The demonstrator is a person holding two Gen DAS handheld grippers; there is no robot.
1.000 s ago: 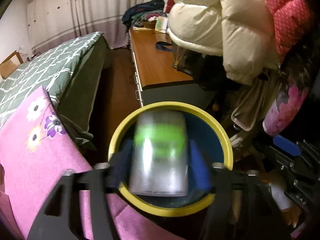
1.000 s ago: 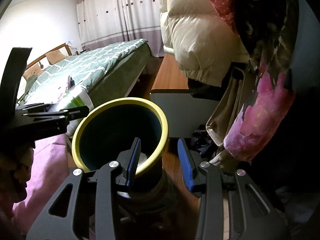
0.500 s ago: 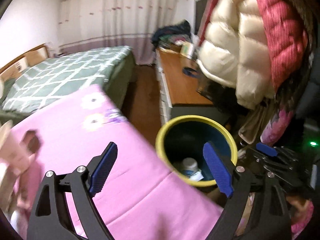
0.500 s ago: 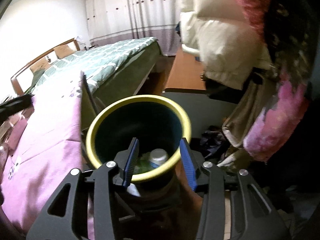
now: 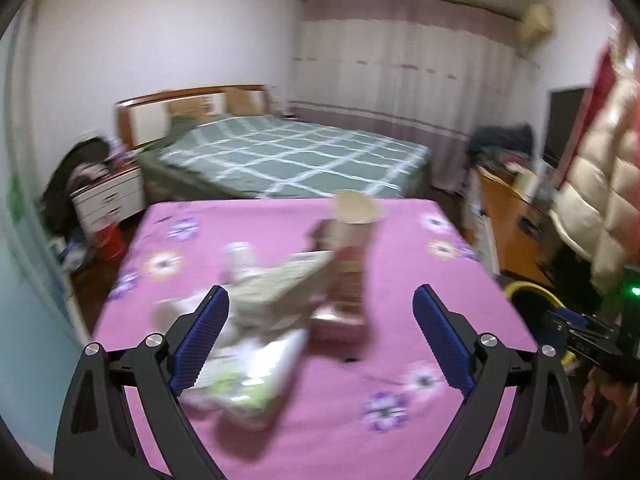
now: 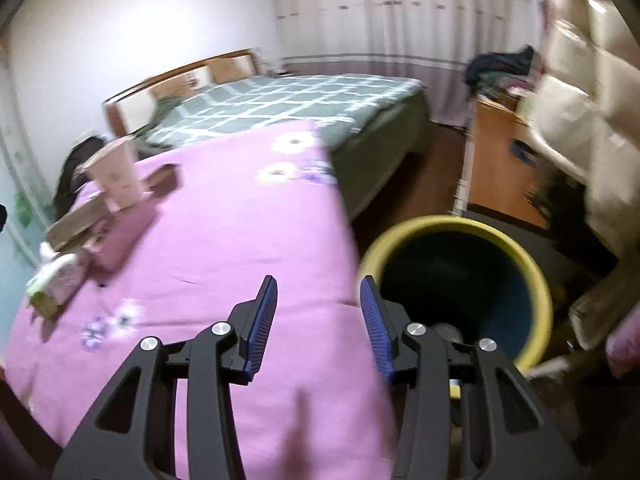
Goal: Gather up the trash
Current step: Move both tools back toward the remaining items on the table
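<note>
In the left wrist view a blurred pile of trash lies on the pink floral cloth: a tall paper cup, a cardboard box, a green-and-white packet and a small white bottle. My left gripper hovers before the pile, its jaws opening wide with nothing pressed between them. The yellow-rimmed bin stands off the cloth's right edge. My right gripper stands partly open over the cloth, just left of the bin, gripping nothing. The cup and packet lie far left.
A bed with a green checked cover stands behind the table, with a white nightstand at its left. A wooden desk and hanging padded coats crowd the right side. The bin stands low between the table and the coats.
The clear green-labelled bottle left my left gripper and dropped into the bin. That gripper opened and swung left over the pink cloth. My right gripper also swung left, off the bin's rim.
</note>
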